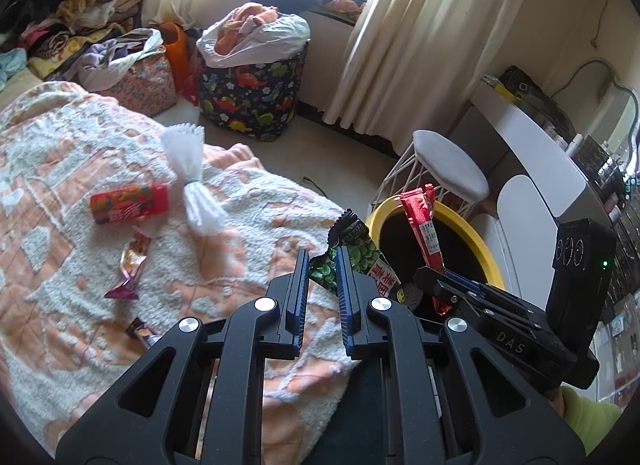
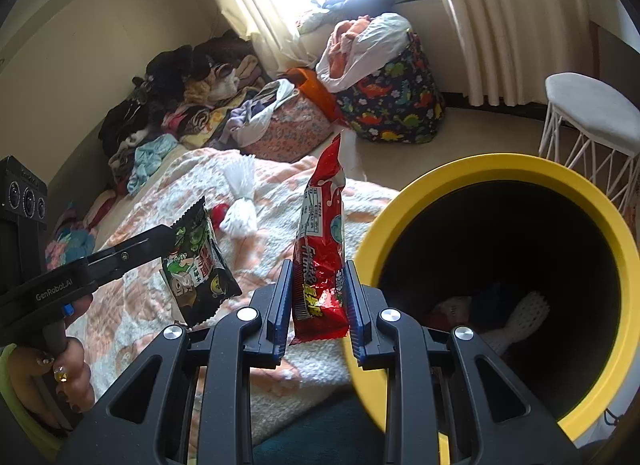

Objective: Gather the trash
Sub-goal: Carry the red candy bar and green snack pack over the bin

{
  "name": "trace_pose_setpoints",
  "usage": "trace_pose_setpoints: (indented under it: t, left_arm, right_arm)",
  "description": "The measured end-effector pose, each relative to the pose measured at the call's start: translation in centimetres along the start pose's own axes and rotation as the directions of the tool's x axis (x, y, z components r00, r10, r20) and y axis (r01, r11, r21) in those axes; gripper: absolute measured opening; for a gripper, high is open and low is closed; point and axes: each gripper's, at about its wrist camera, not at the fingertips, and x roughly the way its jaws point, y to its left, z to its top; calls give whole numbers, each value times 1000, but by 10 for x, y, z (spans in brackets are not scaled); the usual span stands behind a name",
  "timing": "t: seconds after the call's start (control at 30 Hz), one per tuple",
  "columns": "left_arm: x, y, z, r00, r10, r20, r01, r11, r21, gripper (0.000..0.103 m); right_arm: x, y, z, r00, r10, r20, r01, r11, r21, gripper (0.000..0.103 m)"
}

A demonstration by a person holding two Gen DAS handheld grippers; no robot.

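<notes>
My left gripper (image 1: pixel 322 265) is shut on a green snack wrapper (image 1: pixel 354 255), held past the bed's edge near a yellow bin (image 1: pixel 472 231). In the right wrist view this wrapper (image 2: pixel 198 269) hangs from the left gripper (image 2: pixel 170 236), and a person's hand holds the handle. My right gripper (image 2: pixel 317 271) is shut on a red snack wrapper (image 2: pixel 320 249), upright beside the bin's rim (image 2: pixel 500 163). The left wrist view shows the right gripper (image 1: pixel 438 279) holding the red wrapper (image 1: pixel 422 225) over the bin. On the bed lie a red packet (image 1: pixel 128 203), a white foam net (image 1: pixel 192 181) and an orange wrapper (image 1: pixel 130 265).
The bin holds another white foam net (image 2: pixel 520 317) and dark scraps. A white wire stool (image 1: pixel 448 161) stands behind the bin, with a white desk (image 1: pixel 532 145) to its right. A dinosaur-print basket (image 1: pixel 252 93), bags and clothes piles (image 1: pixel 80 25) crowd the floor by the curtains.
</notes>
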Motion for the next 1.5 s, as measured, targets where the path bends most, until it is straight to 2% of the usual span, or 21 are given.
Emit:
trace_pose_setpoints:
  t: [0.83,1.5]
  left_arm:
    - [24,-54,10,998,-70,-11,70,994,80,9]
    - [56,-75,4,994,-86,-66,93,989,116,9]
  right_arm:
    - [-37,-52,4,993,-88,80,79,991,112,24]
    - [-48,-89,2,985,-148,86,128,970,209,24]
